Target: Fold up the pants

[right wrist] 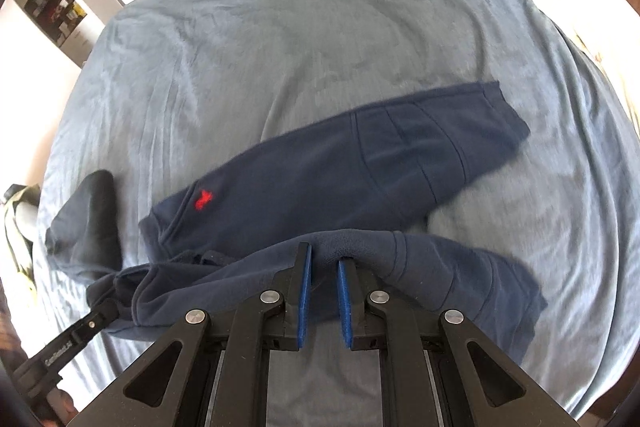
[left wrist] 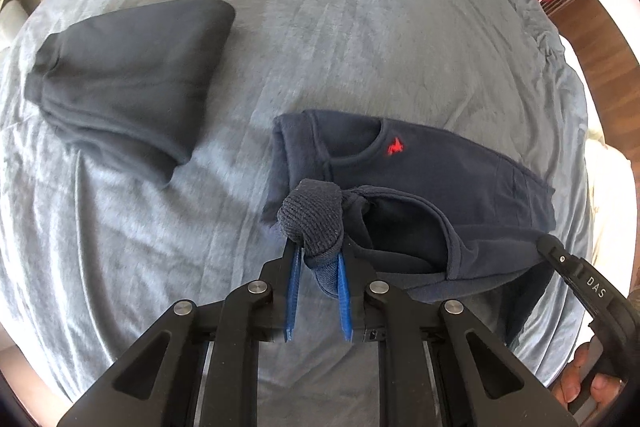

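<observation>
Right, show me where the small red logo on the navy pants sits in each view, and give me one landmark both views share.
Left wrist view: red logo right of centre, above the left gripper.
Right wrist view: red logo left of centre, up and left of the right gripper.
Shared landmark: the dark folded garment, left of the navy pants in both.

Navy pants [right wrist: 320,179], red logo [right wrist: 203,199]; grey-blue blanket [left wrist: 320,27].

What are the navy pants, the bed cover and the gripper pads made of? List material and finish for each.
Navy pants: soft matte cotton-like knit, probably sweatpants; ribbed cuff, embroidered red logo.
Bed cover: grey-blue plush, likely velour or fleece; brushed nap shows streaky sheen.
Gripper pads: blue, apparently ridged plastic or rubber, matte.
</observation>
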`<state>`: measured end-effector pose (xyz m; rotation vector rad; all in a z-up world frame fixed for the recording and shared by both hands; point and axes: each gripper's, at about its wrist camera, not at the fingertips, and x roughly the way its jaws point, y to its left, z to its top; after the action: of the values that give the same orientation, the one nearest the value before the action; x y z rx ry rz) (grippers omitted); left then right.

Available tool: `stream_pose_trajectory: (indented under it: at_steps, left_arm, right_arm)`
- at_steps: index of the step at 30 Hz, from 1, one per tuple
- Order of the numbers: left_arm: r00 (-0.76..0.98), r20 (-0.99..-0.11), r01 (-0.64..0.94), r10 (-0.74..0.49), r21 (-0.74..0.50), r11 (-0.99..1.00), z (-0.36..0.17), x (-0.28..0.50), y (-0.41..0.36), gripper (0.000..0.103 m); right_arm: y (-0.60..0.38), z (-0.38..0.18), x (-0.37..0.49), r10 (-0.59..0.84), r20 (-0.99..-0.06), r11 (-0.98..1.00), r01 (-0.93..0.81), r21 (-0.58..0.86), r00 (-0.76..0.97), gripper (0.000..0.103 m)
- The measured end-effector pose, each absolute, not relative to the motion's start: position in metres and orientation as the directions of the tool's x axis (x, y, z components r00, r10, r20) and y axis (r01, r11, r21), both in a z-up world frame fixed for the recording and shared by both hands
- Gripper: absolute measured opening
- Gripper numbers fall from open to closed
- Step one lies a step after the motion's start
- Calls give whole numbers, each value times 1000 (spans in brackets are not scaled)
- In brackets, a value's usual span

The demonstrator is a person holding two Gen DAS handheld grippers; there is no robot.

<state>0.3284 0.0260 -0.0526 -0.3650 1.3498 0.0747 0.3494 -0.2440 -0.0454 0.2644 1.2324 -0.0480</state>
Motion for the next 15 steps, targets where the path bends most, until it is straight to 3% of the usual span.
stream_pose_trajectory:
  at_steps: [9,15]
  left_arm:
    - [199,-968,-248,-152,-199,948,-73,379,21,20]
    - [180,-973,-236,-144,-185,954,-88,403,20,28]
  right_arm:
    - [-244,-79,407,103,-951,973,168,157,292,13]
    - [-244,-104,432,100,-962,974,171,147,255,13]
